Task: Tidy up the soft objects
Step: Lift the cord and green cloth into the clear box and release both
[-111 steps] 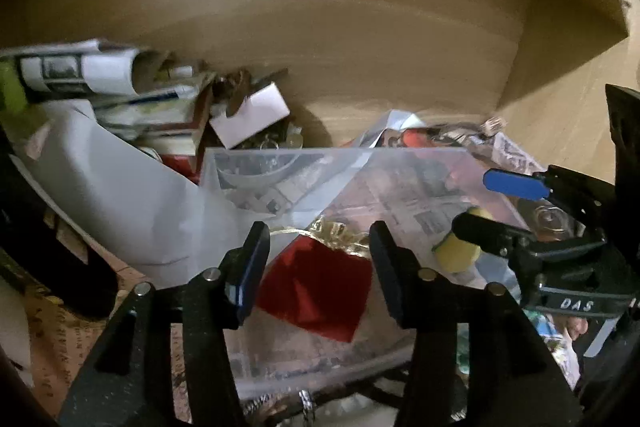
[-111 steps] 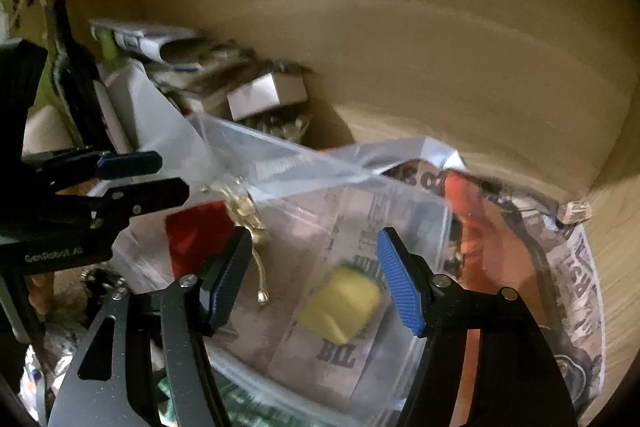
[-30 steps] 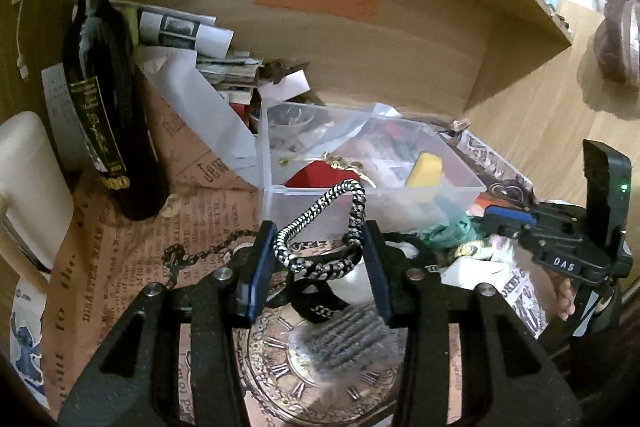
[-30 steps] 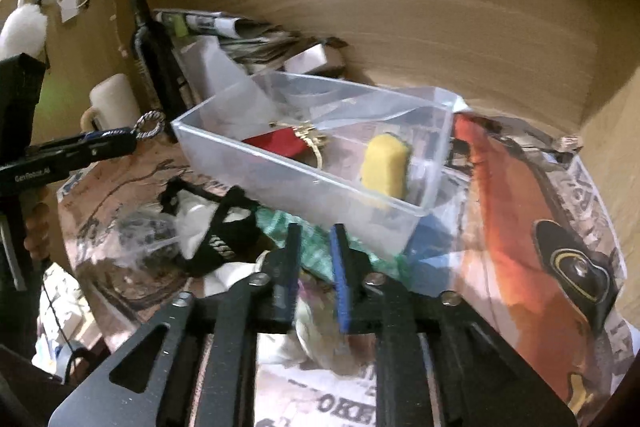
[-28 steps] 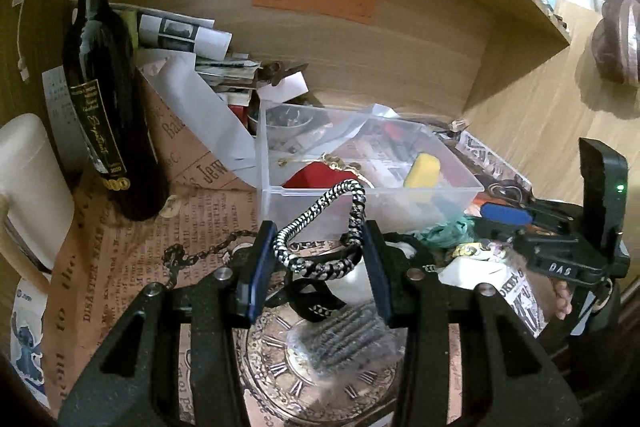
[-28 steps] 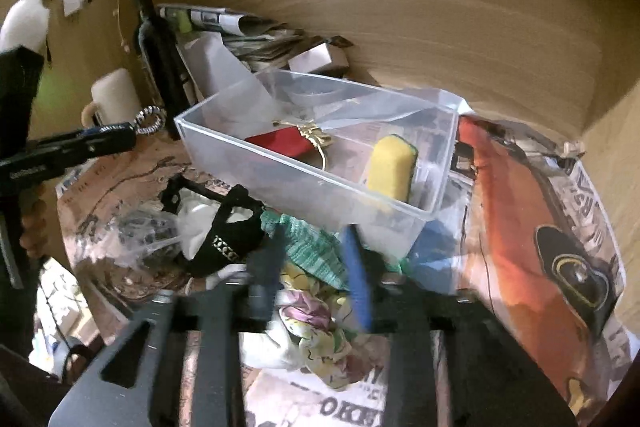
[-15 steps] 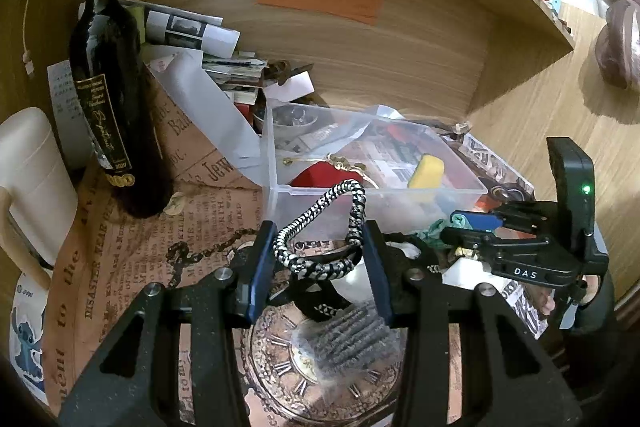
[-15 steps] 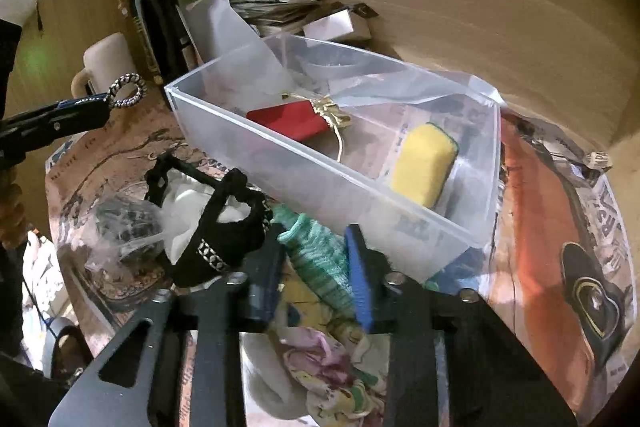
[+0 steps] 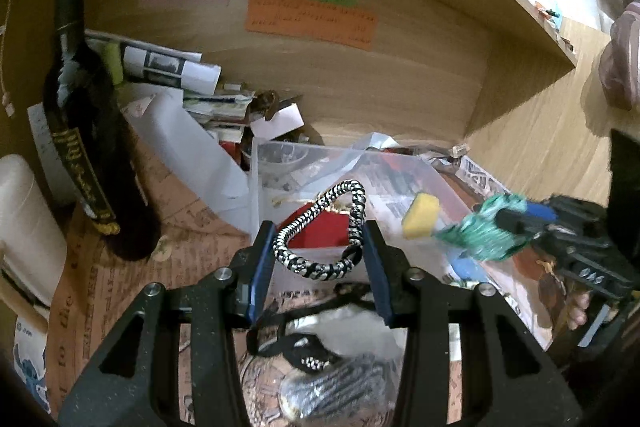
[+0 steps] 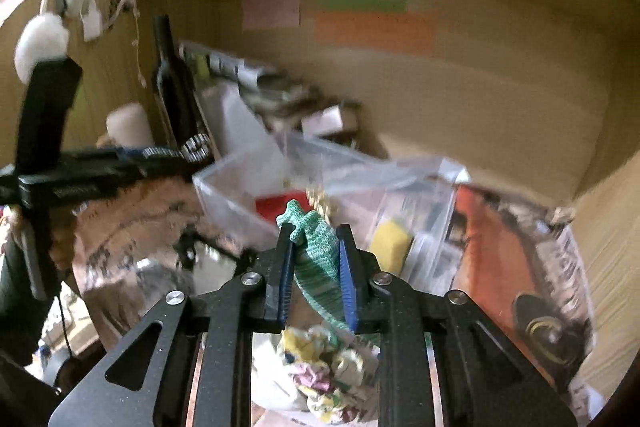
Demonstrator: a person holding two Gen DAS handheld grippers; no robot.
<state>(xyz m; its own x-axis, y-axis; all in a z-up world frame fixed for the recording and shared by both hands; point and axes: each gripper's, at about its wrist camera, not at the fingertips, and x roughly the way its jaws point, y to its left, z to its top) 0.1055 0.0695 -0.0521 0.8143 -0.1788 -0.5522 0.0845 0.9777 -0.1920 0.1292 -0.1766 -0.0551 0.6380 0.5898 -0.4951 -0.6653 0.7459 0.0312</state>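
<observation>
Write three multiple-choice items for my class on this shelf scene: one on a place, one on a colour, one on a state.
1. Where does the yellow sponge lie?
A. in the clear box
B. on the bottle
C. in the left tongs

2. What colour is the knit cloth in the right tongs?
A. red
B. green
C. white

3. What do the left tongs hold?
A. nothing
B. a mug
C. a black-and-white cord loop

Answers:
1 A, the sponge shows inside the box's clear walls.
2 B, green knit sticks up between the blue pads, which are closing on it.
3 C, the loop spans the gap between both pads.
</observation>
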